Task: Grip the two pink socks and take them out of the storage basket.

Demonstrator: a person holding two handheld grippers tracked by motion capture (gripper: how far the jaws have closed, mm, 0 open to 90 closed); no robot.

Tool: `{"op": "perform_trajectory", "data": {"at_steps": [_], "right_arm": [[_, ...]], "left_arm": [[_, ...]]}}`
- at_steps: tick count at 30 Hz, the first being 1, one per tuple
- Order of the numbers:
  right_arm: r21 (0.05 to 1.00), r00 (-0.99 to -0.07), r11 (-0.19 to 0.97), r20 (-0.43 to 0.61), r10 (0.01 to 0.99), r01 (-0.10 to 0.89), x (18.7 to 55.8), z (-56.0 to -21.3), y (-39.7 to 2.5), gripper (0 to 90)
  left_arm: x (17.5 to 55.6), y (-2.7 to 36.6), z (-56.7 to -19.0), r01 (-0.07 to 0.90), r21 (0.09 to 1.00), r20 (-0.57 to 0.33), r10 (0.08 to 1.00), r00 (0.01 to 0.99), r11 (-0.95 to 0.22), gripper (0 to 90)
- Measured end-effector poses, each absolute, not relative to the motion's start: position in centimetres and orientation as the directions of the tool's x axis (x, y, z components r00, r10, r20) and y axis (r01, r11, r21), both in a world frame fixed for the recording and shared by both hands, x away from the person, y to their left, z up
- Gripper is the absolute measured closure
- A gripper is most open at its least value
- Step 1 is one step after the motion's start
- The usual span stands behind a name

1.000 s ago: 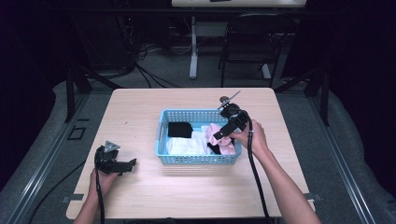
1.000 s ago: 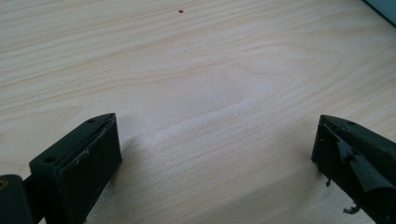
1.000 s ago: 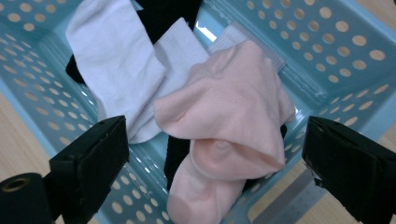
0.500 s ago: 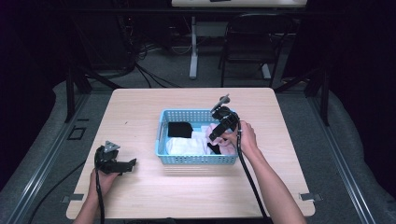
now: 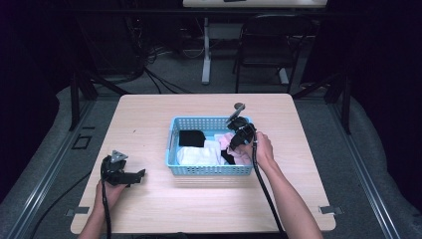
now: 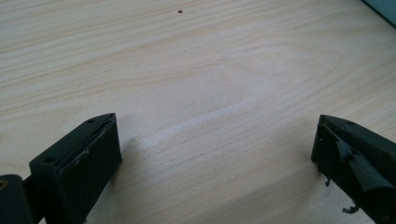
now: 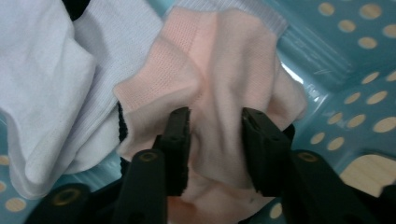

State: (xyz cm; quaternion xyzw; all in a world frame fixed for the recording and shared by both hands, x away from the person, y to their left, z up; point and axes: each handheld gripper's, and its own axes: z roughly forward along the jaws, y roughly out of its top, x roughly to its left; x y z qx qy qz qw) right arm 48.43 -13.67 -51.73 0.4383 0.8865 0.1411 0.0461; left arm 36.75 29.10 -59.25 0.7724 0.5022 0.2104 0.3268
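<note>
My right gripper (image 5: pixel 234 145) is down inside the blue basket (image 5: pixel 209 170), at its right end. In the right gripper view its jaws are closed partway onto a fold of the pink cloth (image 7: pixel 219 93), pinching a ridge of it between the pads (image 7: pixel 180 144); the fabric bulges up between them. The pink cloth lies against the basket's right wall (image 7: pixel 355 70), so there is little room on that side. White cloth (image 7: pixel 42 84) sits just beside it on the left, touching its edge. A black piece (image 5: pixel 191 138) lies toward the basket's back left corner, and more black fabric (image 5: pixel 227 157) peeks out under the pink one.

My left gripper (image 5: pixel 130 175) rests on the table (image 5: pixel 149 119) near the front left, well apart from the basket. In the left gripper view its jaws stand wide apart with nothing between them, just bare wood (image 6: pixel 210 93). A sliver of the basket (image 6: pixel 383 7) shows at the top right corner there.

Open room: the table's left half and back strip are bare, and there is free wood to the right of the basket up to the table edge. The basket sits roughly mid-table, a bit nearer the front. My right hand (image 5: pixel 259 149) is over the basket's right rim.
</note>
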Motion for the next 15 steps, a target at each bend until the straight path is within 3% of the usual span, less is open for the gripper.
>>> {"op": "perform_trajectory", "data": {"at_steps": [2,4,15], "right_arm": [[0.289,-0.610,0.574,0.047,0.791,0.766,48.4,-51.8,-13.8,75.9],[0.308,-0.603,0.559,0.060,0.796,0.769,48.2,-51.7,-14.0,79.4],[0.373,-0.625,0.556,0.085,0.776,0.742,47.1,-48.1,-14.8,79.0]], "left_arm": [[36.7,29.1,-59.3,0.638,0.716,-0.003,0.913,0.407,-0.282,1.2],[36.7,29.1,-59.3,0.638,0.716,-0.003,0.913,0.407,-0.282,1.2],[36.7,29.1,-59.3,0.638,0.716,-0.003,0.913,0.407,-0.282,1.2]]}}
